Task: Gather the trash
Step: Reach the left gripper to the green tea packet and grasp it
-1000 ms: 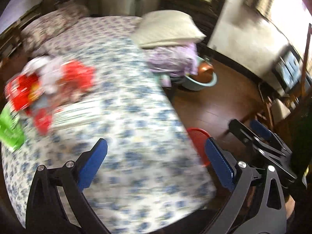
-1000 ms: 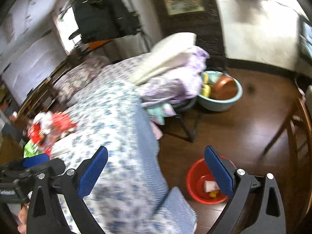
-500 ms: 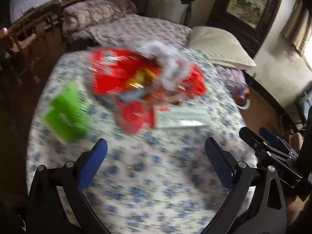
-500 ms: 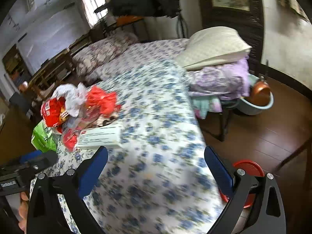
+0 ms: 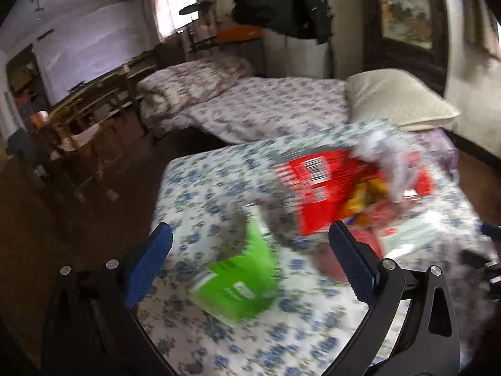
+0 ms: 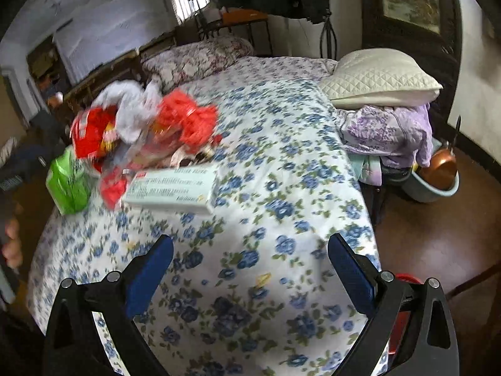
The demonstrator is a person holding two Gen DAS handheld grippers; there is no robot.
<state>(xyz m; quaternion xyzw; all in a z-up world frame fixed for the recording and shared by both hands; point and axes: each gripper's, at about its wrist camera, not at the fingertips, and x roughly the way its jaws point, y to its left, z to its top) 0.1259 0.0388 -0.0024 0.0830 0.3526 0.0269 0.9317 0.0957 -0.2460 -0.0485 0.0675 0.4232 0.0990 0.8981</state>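
Green packet (image 5: 238, 282) lies near the left edge of the flowered bedspread (image 6: 266, 188), just beside the red wrappers (image 5: 328, 188). Both tongs, left (image 5: 250, 263) and right (image 6: 250, 269), are released and empty. Best to straddle the packet squarely, then clench.

A blurred fisheye view looks along the left gripper (image 5: 250, 257), whose two blue-padded fingers (image 5: 148, 264) stand wide apart with nothing between them. Just beyond them a green packet (image 5: 241, 285) lies on a bed cover printed with blue flowers (image 5: 203, 194). Farther back and to the right sits a heap of rubbish: a red wrapper with a barcode (image 5: 316, 194), crumpled white plastic (image 5: 385, 156) and a pale flat box (image 5: 419, 238). A cream pillow (image 5: 397, 100) rests behind.
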